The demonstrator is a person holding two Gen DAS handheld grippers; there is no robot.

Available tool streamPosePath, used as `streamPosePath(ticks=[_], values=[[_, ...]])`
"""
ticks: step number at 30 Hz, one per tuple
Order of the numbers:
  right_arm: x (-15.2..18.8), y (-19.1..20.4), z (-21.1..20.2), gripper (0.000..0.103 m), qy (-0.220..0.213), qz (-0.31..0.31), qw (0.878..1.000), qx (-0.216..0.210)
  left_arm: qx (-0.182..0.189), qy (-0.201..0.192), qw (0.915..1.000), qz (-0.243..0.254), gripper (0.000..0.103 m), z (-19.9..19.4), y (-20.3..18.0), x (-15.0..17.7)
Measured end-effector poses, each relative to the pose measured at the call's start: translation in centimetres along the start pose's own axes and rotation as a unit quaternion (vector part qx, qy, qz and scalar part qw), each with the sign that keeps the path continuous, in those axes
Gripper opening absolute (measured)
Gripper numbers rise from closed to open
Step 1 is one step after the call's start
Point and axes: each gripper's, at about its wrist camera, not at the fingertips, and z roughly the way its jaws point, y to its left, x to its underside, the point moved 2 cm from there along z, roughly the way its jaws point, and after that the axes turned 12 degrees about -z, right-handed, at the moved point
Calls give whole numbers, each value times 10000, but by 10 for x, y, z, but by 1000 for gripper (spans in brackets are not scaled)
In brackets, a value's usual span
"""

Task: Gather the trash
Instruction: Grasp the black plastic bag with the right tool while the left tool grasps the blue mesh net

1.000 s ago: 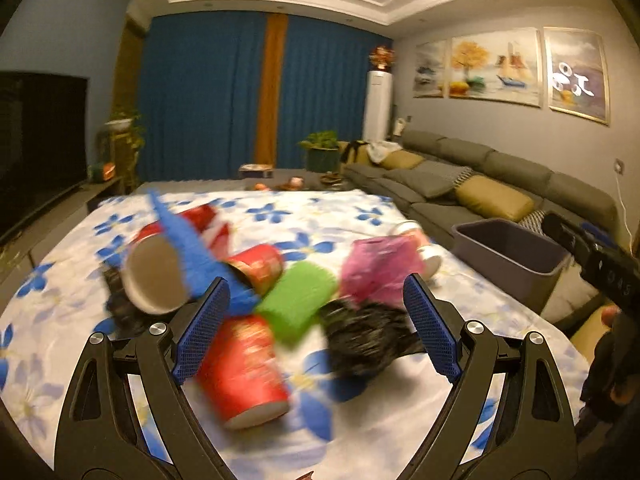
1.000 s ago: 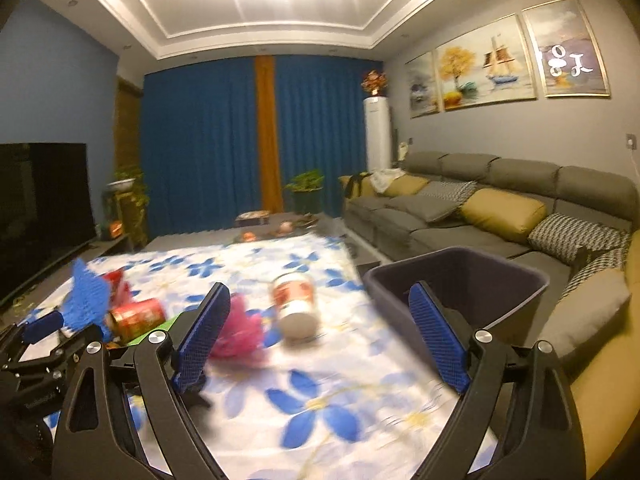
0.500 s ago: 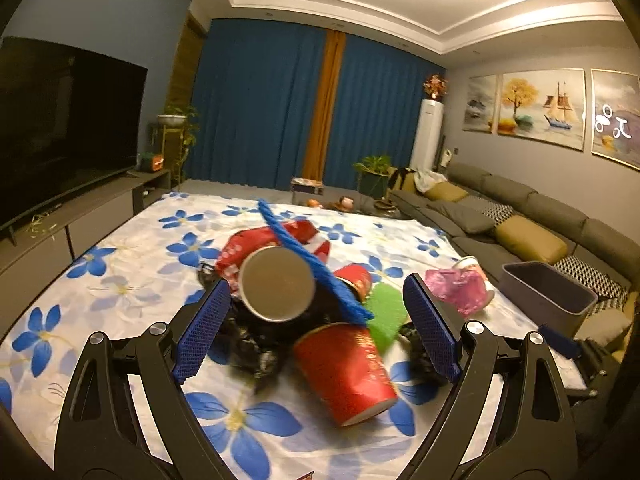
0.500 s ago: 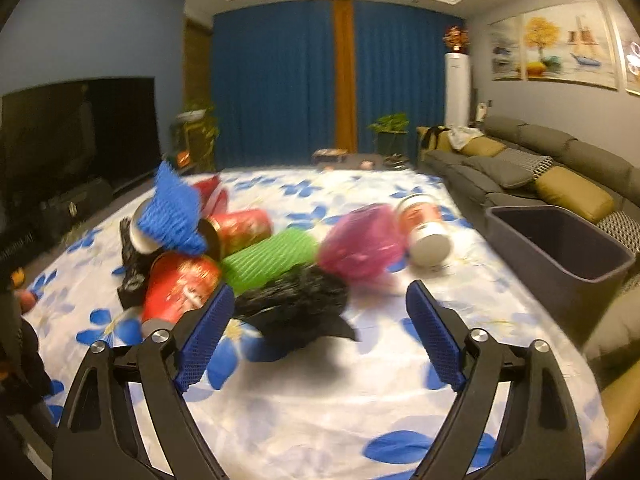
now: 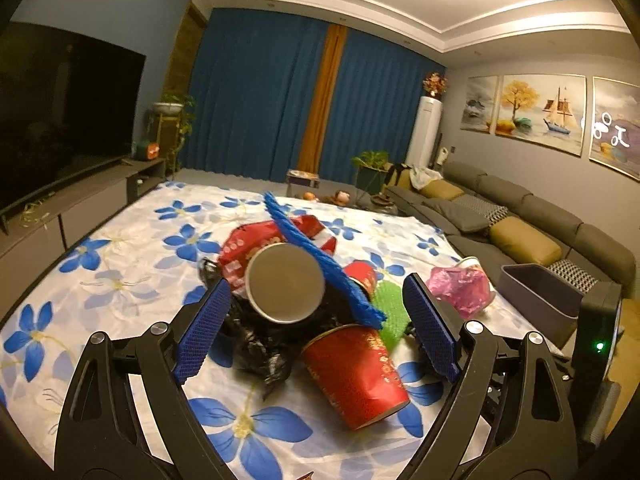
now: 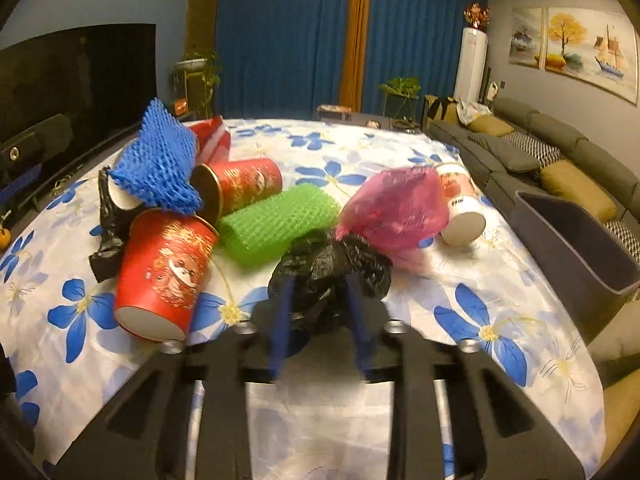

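Crumpled black plastic bag (image 6: pixel 332 268) between blue fingers (image 6: pixel 280 320)

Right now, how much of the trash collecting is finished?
Nothing looks binned yet: what shows of the grey plastic bin looks empty. In hand: the right gripper has just been closing on the crumpled black plastic bag. Left: red paper cups, green foam net, pink bag.

Flowered tablecloth (image 6: pixel 332 152) — cups (image 6: pixel 166 276), bags (image 6: pixel 394 208), netting (image 6: pixel 276 222)
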Motion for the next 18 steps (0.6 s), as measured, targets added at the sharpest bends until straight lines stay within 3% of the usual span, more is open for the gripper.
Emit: streamPosePath(ticks=[2,8,13,18], values=[[2,-4,1,10,23,109,9999,-57,24,117,9999,14,82,9,-1,1],[7,-15,-6,5,-50,307,9995,-71,214,628,9977,-130,63,37,-7,6],[7,-23,-15,5,-154,398,9991,-57,365,1035,9937,-232,36,58,-9,12],[8,-30,-23,5,-253,479,9985,-72,384,1079,9933,-159,8,61,-13,14]])
